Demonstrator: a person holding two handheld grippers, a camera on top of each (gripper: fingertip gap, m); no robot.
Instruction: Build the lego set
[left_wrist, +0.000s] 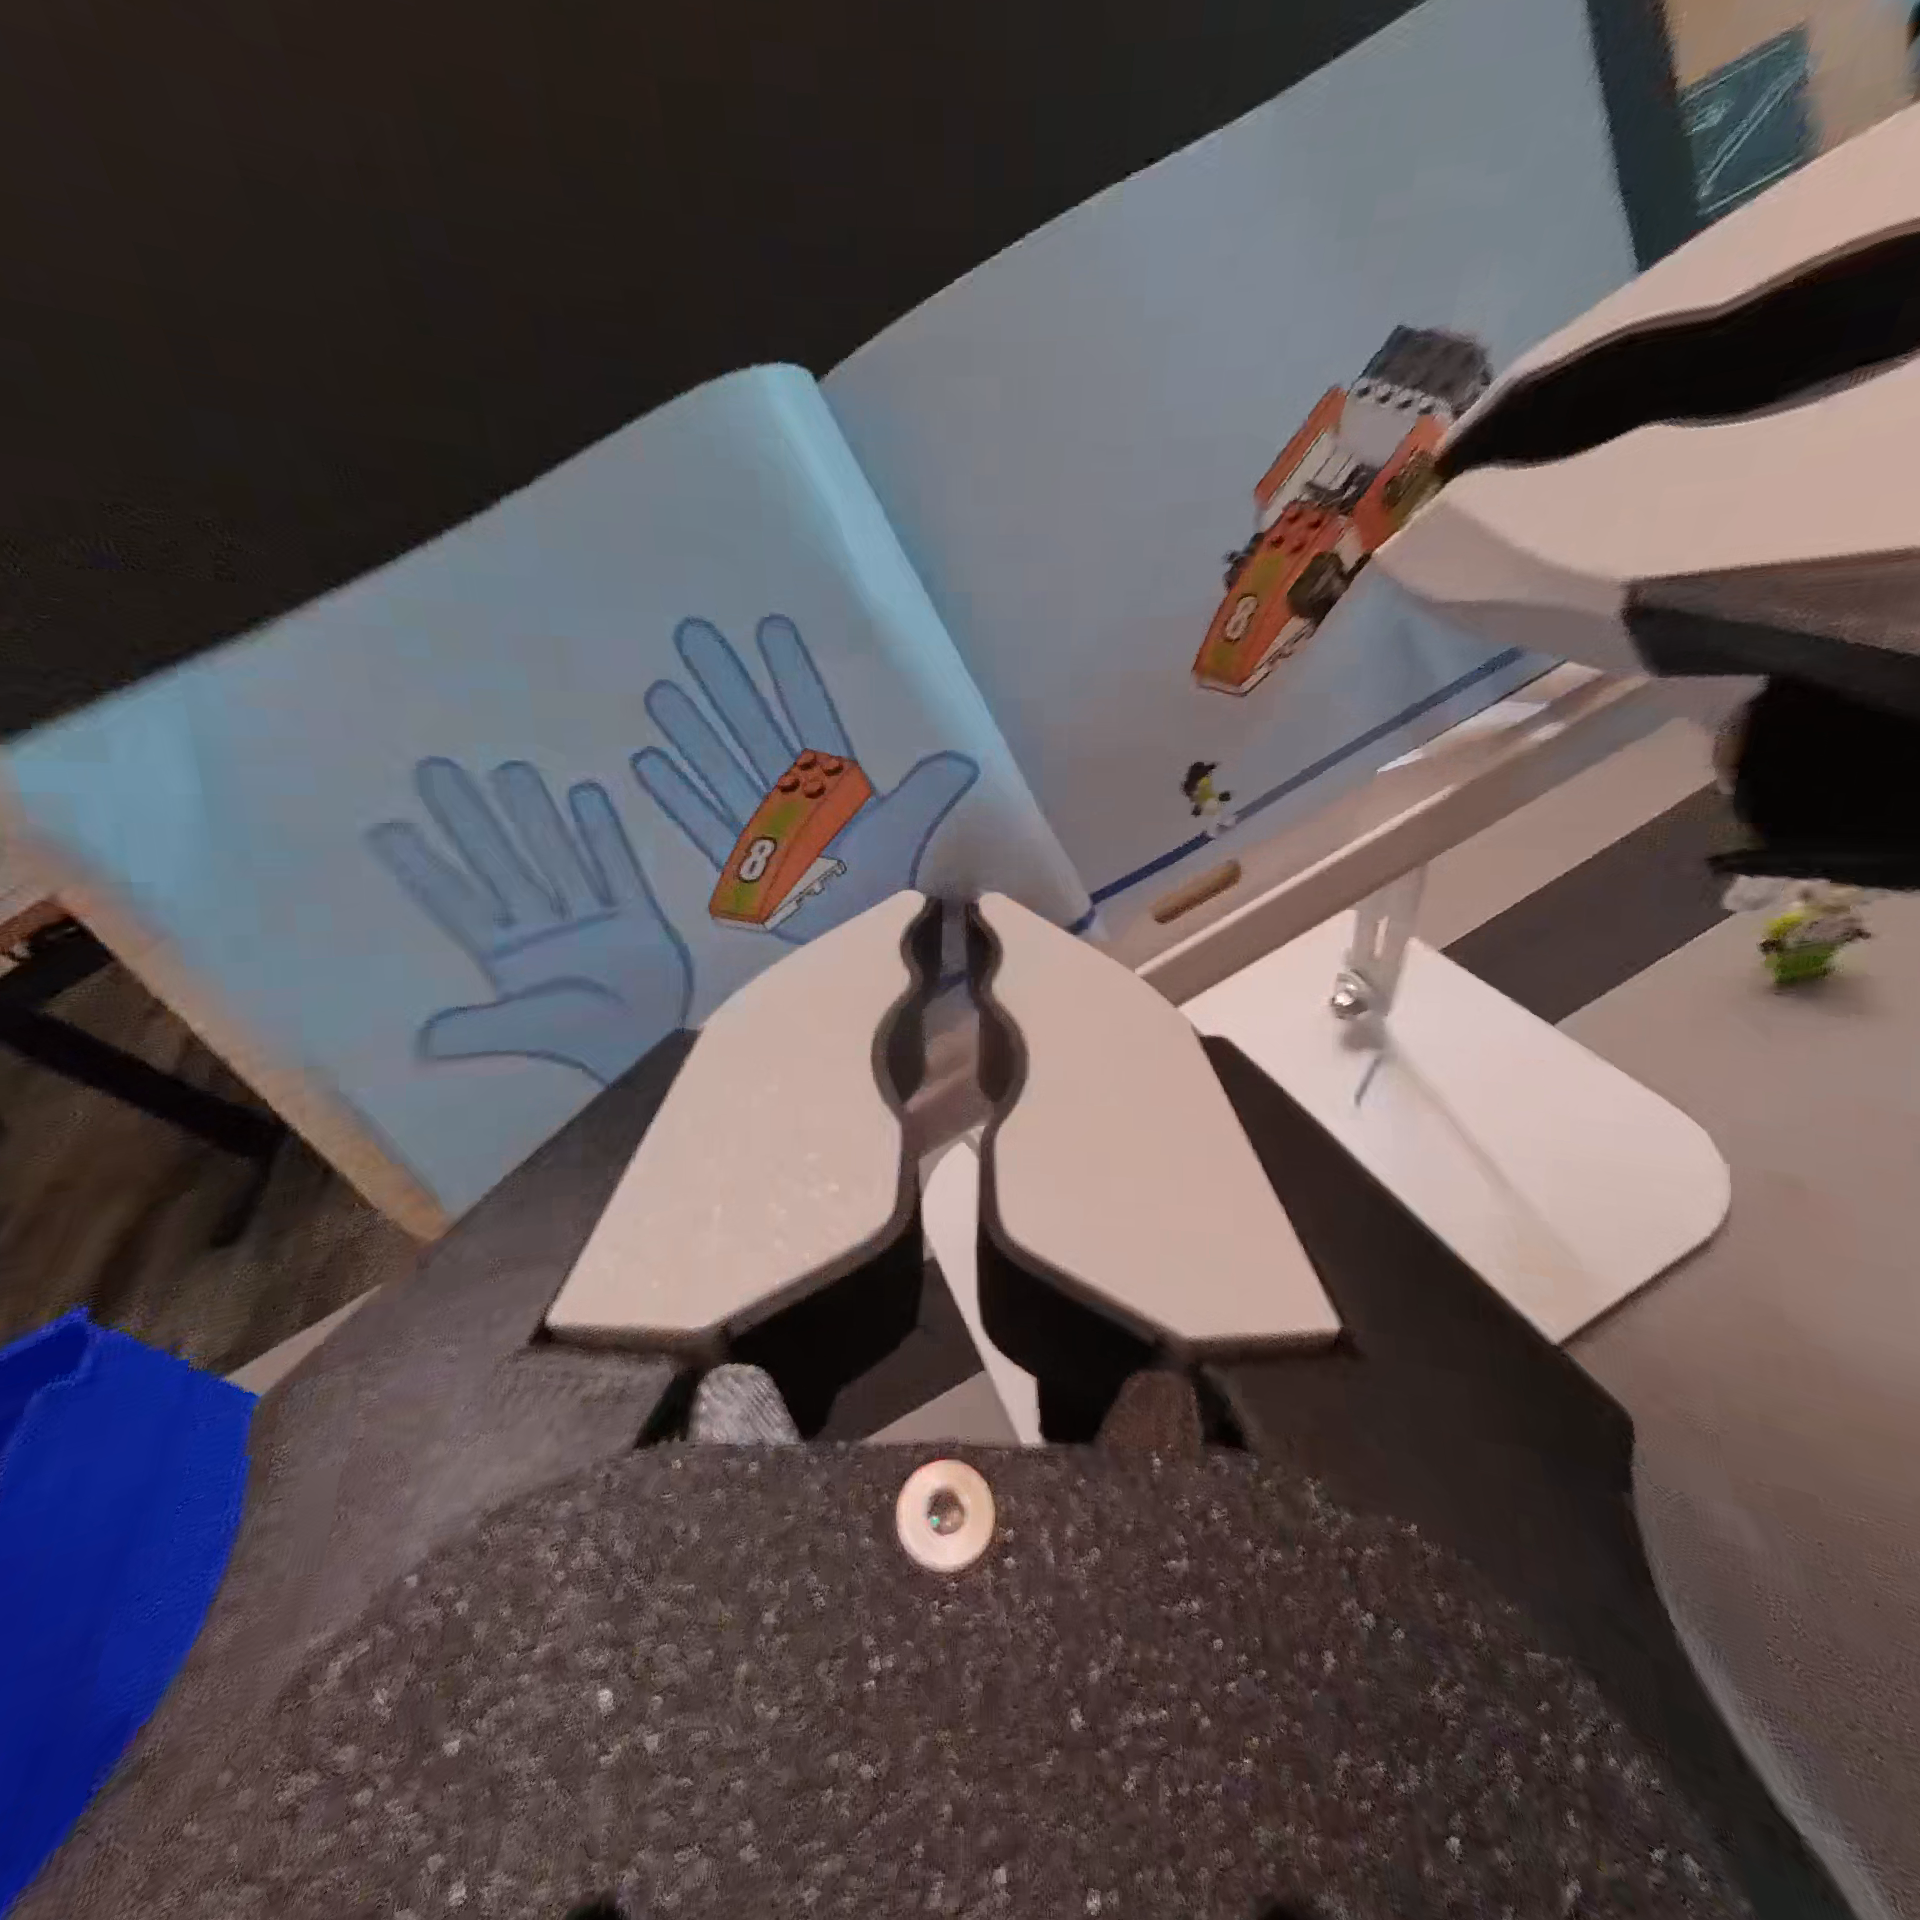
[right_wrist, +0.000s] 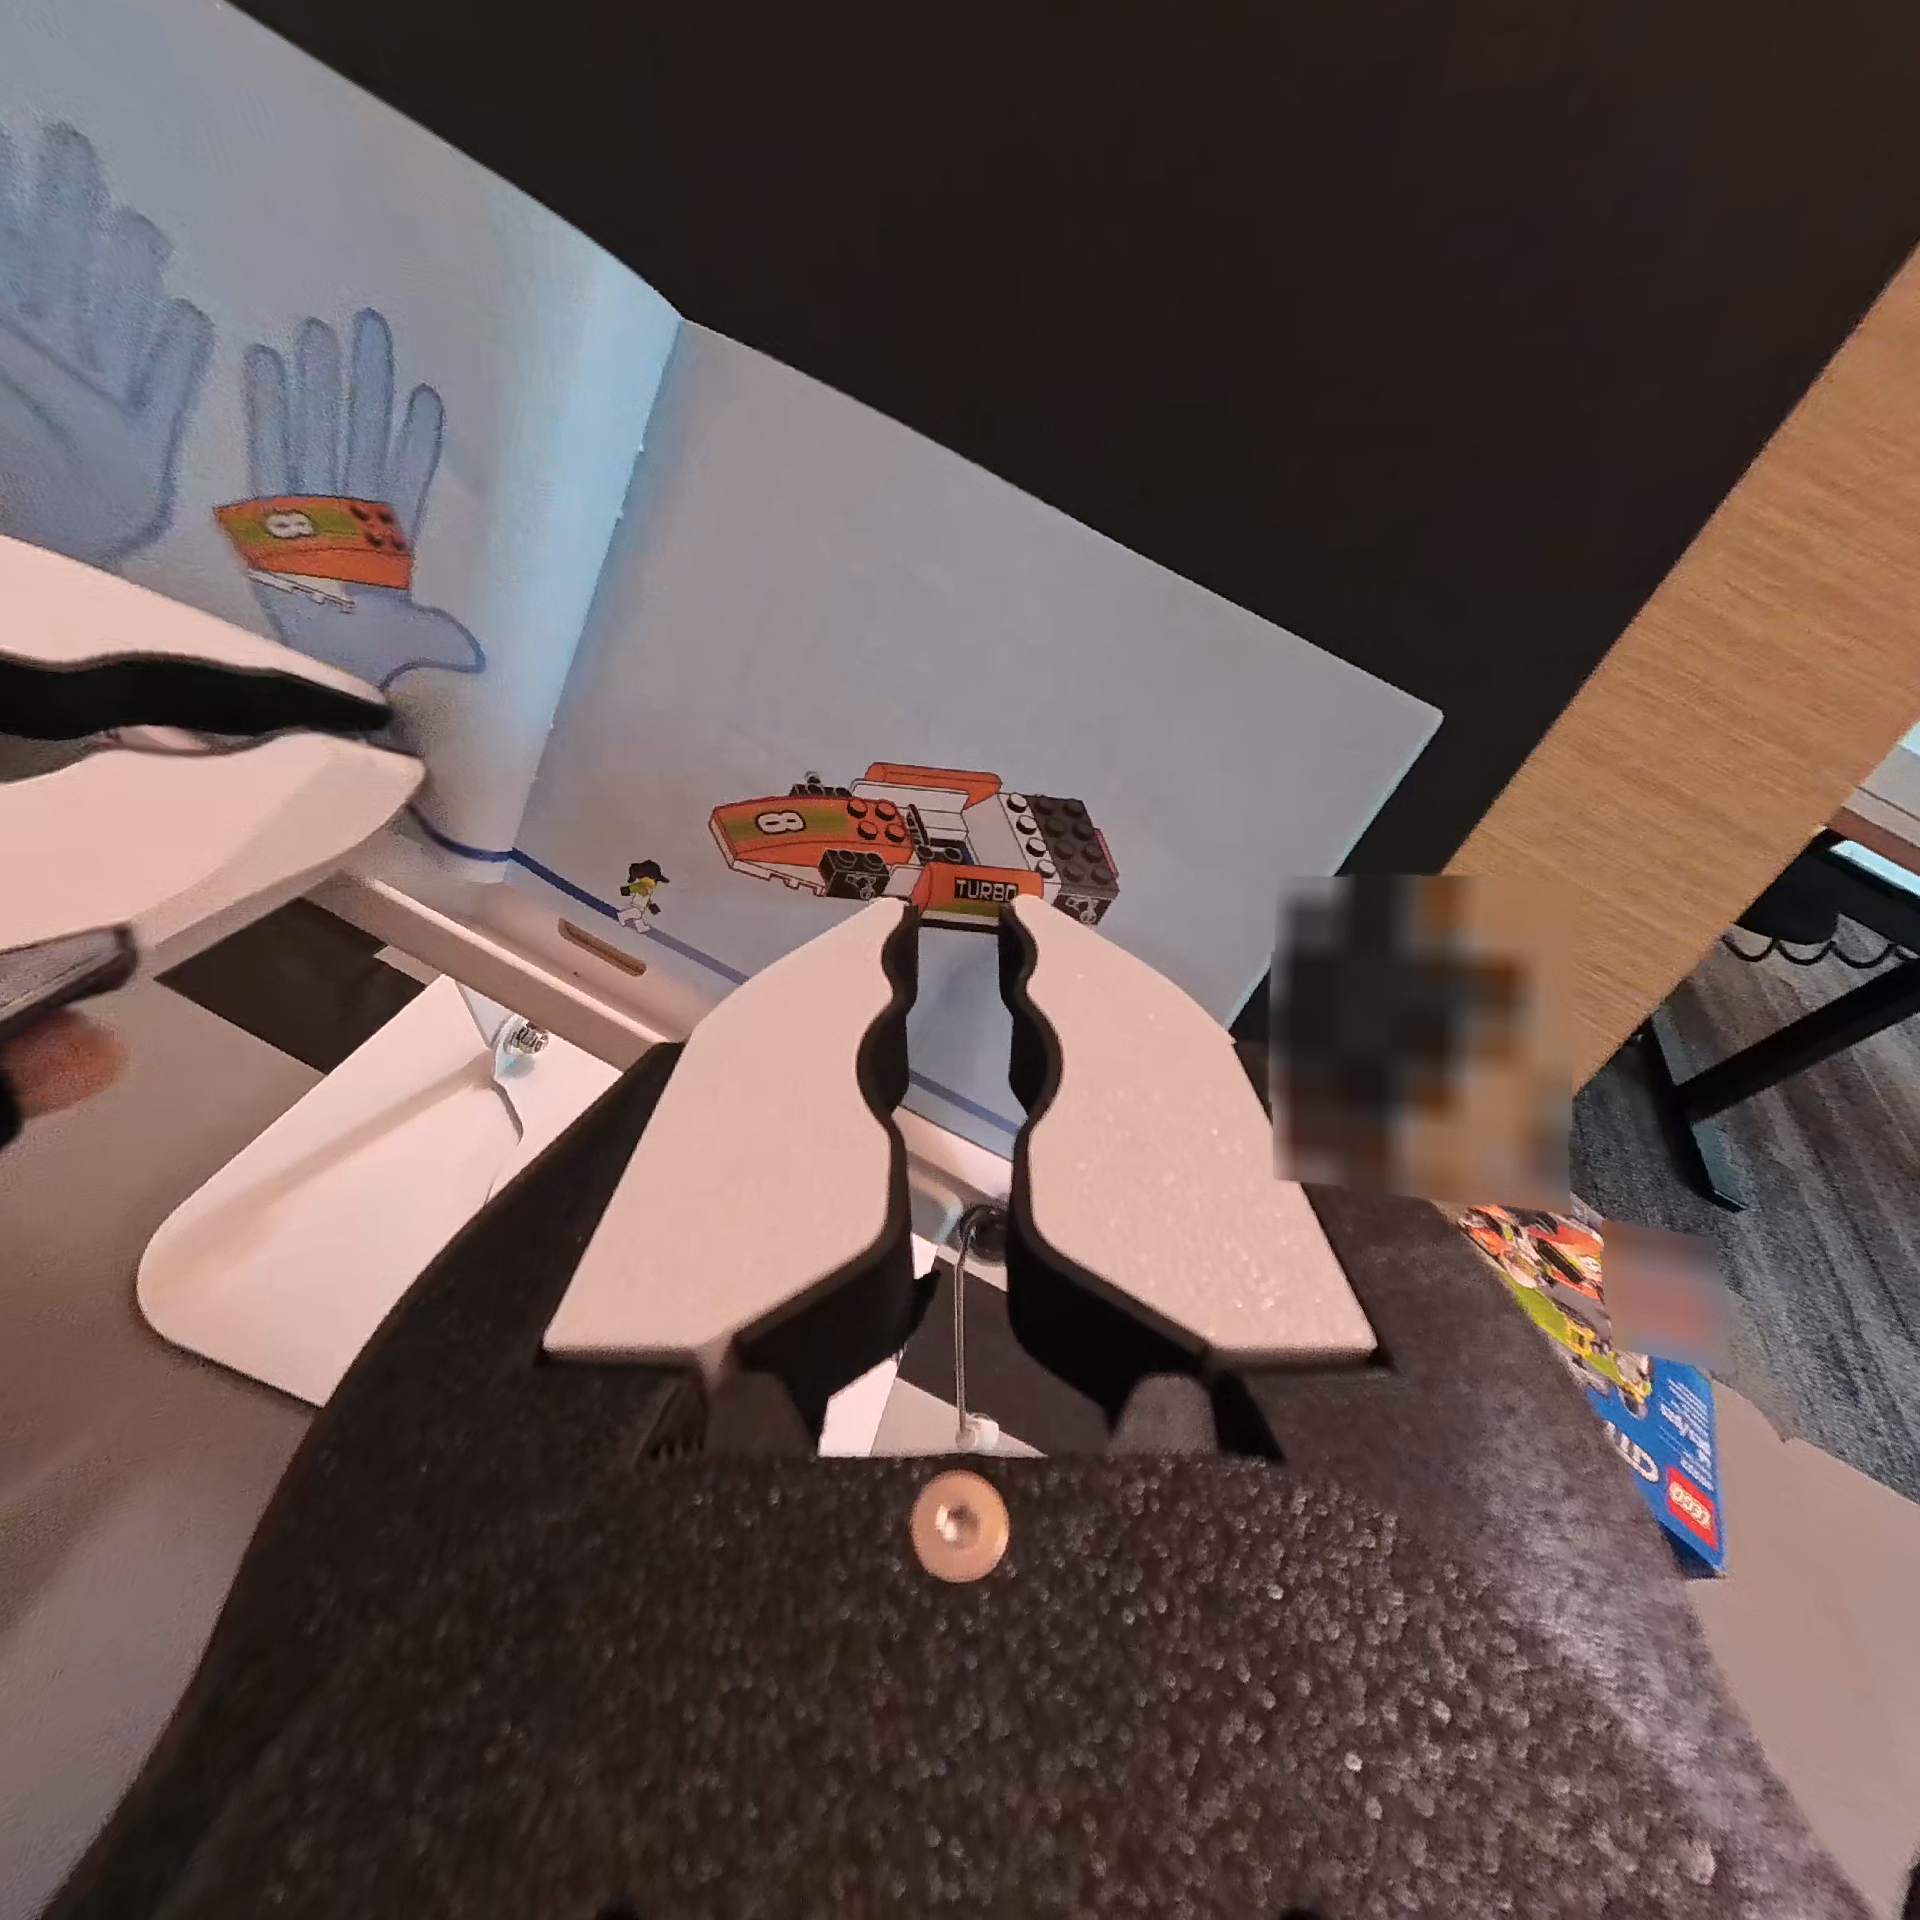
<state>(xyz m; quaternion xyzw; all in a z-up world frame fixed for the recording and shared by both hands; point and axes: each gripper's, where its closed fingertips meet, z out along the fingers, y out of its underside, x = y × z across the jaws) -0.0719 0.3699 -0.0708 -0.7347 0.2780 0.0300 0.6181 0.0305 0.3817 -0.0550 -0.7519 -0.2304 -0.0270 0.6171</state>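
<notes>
We see the instruction booklet (right_wrist: 935, 623) propped open on a white stand (right_wrist: 312, 1195) on the desk (left_wrist: 1662, 1403), showing an orange racer. Our left tool (left_wrist: 951, 914) is nearly closed and empty; our right tool (right_wrist: 958, 914) stands slightly apart and empty. The set's box (right_wrist: 1631, 1382) lies at right.

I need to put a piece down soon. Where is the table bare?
Bare grey table lies right of the white stand base, short of the green minifigure. Behind, the instruction booklet blocks. In the right wrist view, the box crowds the right edge.
</notes>
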